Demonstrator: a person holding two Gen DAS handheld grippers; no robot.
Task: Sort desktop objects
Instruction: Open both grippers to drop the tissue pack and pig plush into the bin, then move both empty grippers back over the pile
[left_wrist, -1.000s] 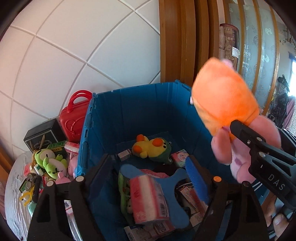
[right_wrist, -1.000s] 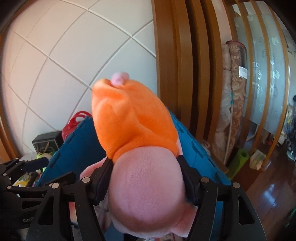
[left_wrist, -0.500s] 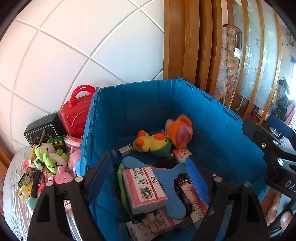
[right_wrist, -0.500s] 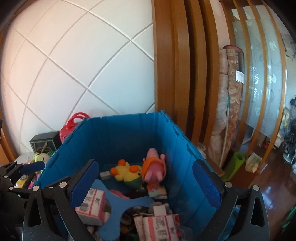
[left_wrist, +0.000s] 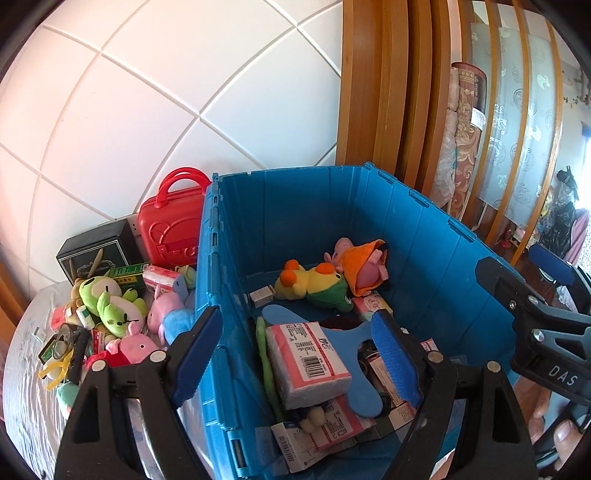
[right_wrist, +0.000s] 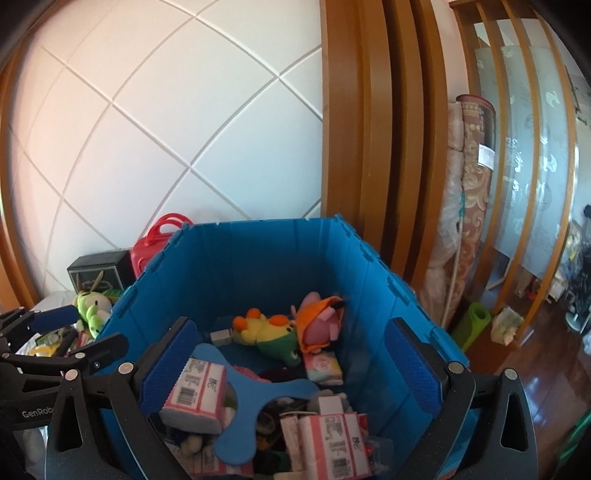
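Blue plastic makes up the biggest thing here, a deep open bin (left_wrist: 424, 236) standing against a white tiled wall (left_wrist: 147, 110) with wooden slats (right_wrist: 369, 147) to its right. Its far half has bare floor showing, while the near half is heaped with paper packets and a flat blue foam piece (right_wrist: 255, 391). Left of the bin, a table with a white cloth (left_wrist: 26, 369) is crowded with green and pink soft toys, a red toy case (left_wrist: 173, 225) and a black box (left_wrist: 96, 251), pressed close against the bin's left wall. The right gripper (right_wrist: 295, 365) hangs over the bin's near edge with its jaws spread as wide as they go, having just opened, and nothing lies between them. The left gripper (left_wrist: 295, 354) is also spread, straddling the bin's left wall, gripping nothing. The pink pig toy in an orange dress (left_wrist: 364, 266) lies in the bin near the far right corner, touching a yellow and green duck toy (left_wrist: 314, 284) on its left. Its long axis runs roughly across the bin; which way its head points I cannot tell.
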